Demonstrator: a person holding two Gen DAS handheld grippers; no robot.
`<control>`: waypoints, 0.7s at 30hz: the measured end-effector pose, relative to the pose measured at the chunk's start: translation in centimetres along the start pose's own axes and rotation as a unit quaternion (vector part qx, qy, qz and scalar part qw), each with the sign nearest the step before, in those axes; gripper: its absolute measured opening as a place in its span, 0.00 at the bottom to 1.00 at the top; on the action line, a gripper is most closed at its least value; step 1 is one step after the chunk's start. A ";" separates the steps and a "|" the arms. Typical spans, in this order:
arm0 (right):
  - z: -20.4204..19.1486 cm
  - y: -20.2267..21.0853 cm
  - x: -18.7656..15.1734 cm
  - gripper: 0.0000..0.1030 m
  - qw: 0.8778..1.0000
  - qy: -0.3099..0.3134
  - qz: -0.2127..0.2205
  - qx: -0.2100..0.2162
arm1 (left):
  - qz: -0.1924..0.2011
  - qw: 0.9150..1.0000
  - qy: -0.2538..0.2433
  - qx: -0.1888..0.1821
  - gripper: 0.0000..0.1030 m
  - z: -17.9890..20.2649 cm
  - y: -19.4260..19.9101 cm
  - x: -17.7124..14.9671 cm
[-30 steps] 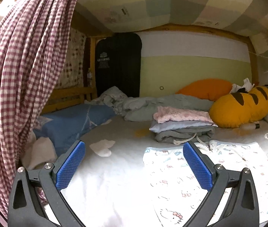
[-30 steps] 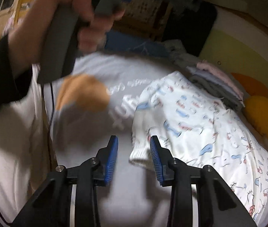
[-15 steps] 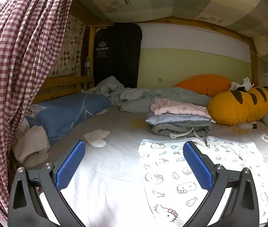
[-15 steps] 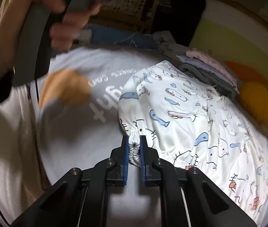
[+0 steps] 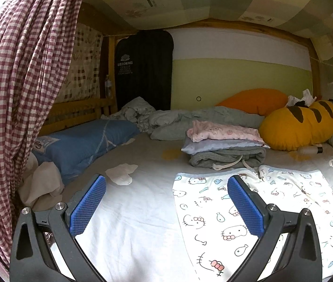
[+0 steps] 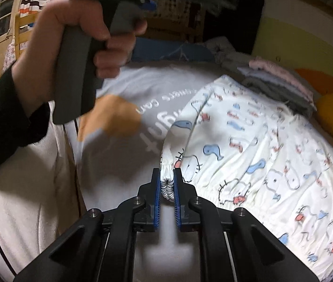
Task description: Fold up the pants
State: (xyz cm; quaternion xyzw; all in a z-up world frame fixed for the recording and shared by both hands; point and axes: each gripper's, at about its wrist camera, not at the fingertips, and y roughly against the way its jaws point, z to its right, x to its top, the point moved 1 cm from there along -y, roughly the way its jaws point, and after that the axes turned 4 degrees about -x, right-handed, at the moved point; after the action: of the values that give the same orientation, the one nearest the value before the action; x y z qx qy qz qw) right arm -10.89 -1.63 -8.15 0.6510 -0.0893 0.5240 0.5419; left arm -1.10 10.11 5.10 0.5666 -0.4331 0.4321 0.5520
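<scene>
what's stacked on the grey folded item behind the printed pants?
On the grey garment: a pale blue folded piece, then a pink printed one on top. Anything between or beneath them is hidden. The printed pants lie flat in front.

The pants (image 5: 272,213) run past the lower right edge in the left view, and the hand (image 6: 77,40) and the sheet lettering (image 6: 159,117) are motion-blurred
</scene>
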 end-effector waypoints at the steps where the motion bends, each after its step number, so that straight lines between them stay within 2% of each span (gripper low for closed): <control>1: 0.4 0.1 0.1 0.10 1.000 -0.012 0.001 0.003 | 0.000 1.000 -0.001 -0.001 1.00 0.1 -0.1 0.0; 2: 0.7 0.3 0.1 0.10 1.000 -0.024 0.003 0.005 | 0.001 1.000 -0.002 -0.002 1.00 0.1 -0.1 0.1; 4: 1.7 0.7 0.5 0.23 0.999 -0.047 0.010 0.005 | 0.002 1.000 -0.002 -0.003 1.00 0.1 -0.1 0.2; 6: 2.7 1.4 1.0 0.29 0.998 -0.057 0.030 -0.016 | 0.003 1.000 -0.003 -0.003 1.00 0.3 -0.3 0.2; 10: 6.5 2.9 2.1 0.30 0.991 -0.104 0.060 -0.057 | 0.002 1.000 -0.003 -0.001 1.00 0.4 -0.6 0.2; 11: 8.3 3.3 2.4 0.30 0.987 -0.128 0.067 -0.069 | 0.001 1.000 -0.003 0.000 1.00 0.4 -0.7 0.2; 15: 14.6 5.1 2.6 0.44 0.968 -0.218 0.083 -0.095 | -0.005 1.000 0.000 0.002 1.00 0.5 -1.3 -0.1; 19: 19.9 7.5 3.2 0.44 0.950 -0.236 0.095 -0.179 | -0.009 1.000 -0.002 0.009 1.00 0.7 -1.8 -0.4; 21: 23.7 8.8 3.5 0.44 0.934 -0.255 0.101 -0.230 | -0.012 1.000 -0.003 0.011 1.00 0.9 -2.2 -0.6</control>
State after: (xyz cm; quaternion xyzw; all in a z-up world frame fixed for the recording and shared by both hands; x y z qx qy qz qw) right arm -1.55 -22.46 3.17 0.6082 -0.4080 0.3575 0.5795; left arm 0.89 9.26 3.99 0.5788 -0.4229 0.4283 0.5502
